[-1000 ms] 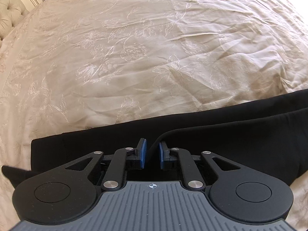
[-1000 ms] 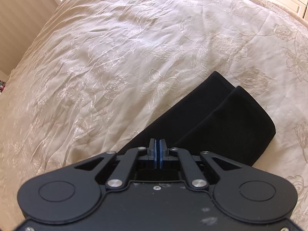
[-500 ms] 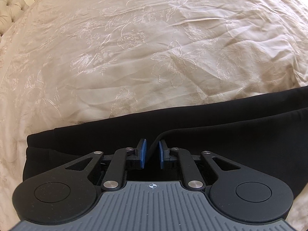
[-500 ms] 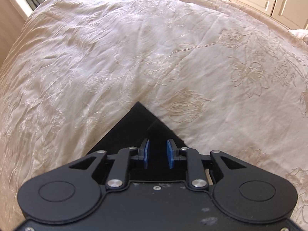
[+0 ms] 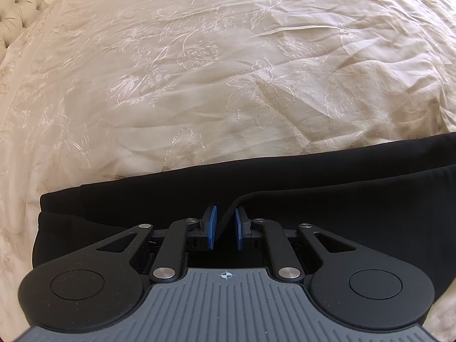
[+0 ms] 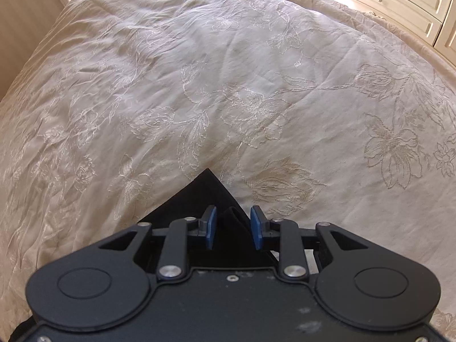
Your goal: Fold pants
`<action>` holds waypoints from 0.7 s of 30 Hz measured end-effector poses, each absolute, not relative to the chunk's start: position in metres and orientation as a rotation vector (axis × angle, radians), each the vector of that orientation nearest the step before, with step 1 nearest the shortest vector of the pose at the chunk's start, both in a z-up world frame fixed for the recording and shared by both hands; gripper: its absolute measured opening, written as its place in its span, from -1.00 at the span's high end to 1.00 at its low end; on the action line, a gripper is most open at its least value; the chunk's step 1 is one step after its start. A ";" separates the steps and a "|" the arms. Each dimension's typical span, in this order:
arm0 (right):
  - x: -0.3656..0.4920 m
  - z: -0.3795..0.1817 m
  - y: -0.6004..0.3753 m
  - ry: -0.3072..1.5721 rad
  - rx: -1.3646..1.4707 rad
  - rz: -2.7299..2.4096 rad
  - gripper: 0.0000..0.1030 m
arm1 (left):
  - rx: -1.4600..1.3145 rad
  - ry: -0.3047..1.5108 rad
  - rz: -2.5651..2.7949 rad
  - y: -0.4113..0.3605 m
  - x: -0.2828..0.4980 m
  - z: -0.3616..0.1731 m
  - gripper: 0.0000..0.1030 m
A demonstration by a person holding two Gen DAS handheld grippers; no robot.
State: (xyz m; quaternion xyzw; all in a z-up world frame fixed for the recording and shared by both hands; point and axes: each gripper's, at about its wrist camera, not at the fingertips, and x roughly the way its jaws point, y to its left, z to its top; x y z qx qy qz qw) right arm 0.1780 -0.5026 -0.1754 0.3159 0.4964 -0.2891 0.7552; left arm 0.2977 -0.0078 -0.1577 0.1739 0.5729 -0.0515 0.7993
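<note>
Left wrist view is showing the left gripper (image 5: 223, 228) hovering low over the black pants (image 5: 313, 196), its blue pads (image 5: 211, 227) standing a little apart with a raised fold edge of the dark cloth running up between them; whether the pads are pinching that edge I cannot tell. The pants are lying flat along the near edge of the cream embroidered bedspread (image 5: 228, 71), stretching away to the right. Over on the right wrist view, the right gripper (image 6: 233, 227) is sitting with its jaws spread wide, straddling a pointed corner of the pants (image 6: 206, 191) without clamping it. A tufted headboard (image 5: 17, 8) is peeking in at the far left corner, and white drawers (image 6: 404, 2) are standing beyond the bed's far right edge.
</note>
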 end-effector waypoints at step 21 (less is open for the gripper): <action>0.217 -0.165 -0.497 1.078 0.584 -0.621 0.93 | 0.314 1.225 -0.106 -0.002 0.313 -0.152 0.79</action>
